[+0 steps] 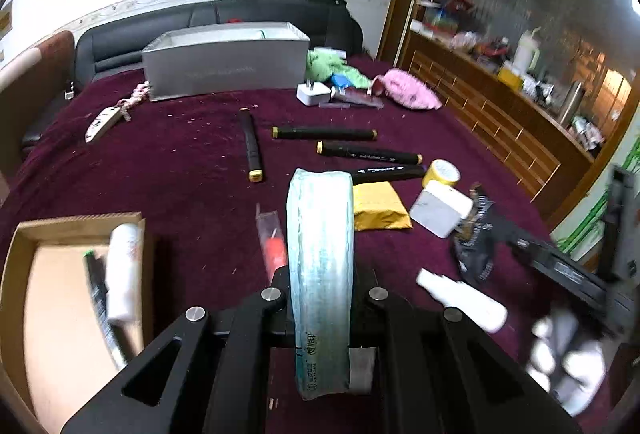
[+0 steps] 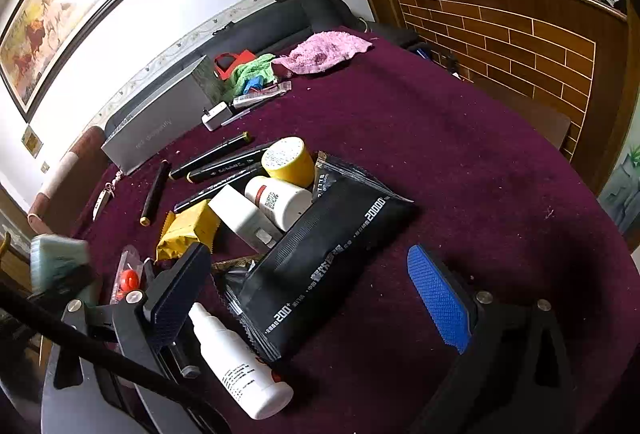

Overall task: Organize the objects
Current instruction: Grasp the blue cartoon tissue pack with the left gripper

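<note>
A tissue pack (image 1: 320, 266) sits between my left fingers (image 1: 276, 294), above the tabletop (image 1: 180, 170). Left of it, a wooden tray (image 1: 24, 266) holds a tube (image 1: 122, 274); markers (image 1: 344, 133) lie beyond.

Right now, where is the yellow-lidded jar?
In the right wrist view the yellow-lidded jar lies on the maroon cloth left of centre, beside the black markers, above the white bottle and touching the black pouch.
</note>
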Motion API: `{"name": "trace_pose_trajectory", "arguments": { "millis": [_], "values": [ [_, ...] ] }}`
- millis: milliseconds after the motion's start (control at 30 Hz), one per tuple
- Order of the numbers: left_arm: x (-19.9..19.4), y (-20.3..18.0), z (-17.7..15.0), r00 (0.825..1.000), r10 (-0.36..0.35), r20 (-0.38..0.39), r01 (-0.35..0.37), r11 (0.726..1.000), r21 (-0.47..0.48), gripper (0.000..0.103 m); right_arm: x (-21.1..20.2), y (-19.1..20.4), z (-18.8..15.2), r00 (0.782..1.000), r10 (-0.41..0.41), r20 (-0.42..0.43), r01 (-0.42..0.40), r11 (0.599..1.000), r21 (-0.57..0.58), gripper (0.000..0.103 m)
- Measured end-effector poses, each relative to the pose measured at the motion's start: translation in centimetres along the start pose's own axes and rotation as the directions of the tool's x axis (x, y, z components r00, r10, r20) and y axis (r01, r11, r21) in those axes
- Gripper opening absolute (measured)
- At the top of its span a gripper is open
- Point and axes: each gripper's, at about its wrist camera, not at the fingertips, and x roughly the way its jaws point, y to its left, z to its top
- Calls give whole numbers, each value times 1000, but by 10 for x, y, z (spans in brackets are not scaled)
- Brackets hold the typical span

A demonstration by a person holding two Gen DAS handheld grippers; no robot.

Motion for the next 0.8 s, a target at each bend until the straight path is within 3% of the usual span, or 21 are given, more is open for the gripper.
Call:
{"name": "trace_pose_trajectory", "arguments": {
  "millis": [233, 333, 533, 700, 800],
  "values": [
    [-44, 14, -29, 998, 38, 45, -36, 999, -37, 9, 1, 4, -2, 1000, -27, 3, 27, 999, -28, 99],
    [-55, 21, -42, 998, 23, 50, -20, 998, -59, 9, -2, 11, -1, 999, -33, 6, 34, 998, -51, 99],
    [-61, 30, -62, 999, -22, 47, 26, 996, -85, 9, -21, 62, -3, 991, 112, -75, -123, 978, -165, 99],
    [-68, 40, -72, 997, -45, 60, 51, 993, -110, 9, -9, 114, -11, 944, 233, -235, -280, 940, -197, 96],
    [-72, 48, -75, 997, -46, 70, 55, 991, -125, 9, 7, 141, -18, 914, 268, -303, -331, 927, -177, 93]
  ]
}}
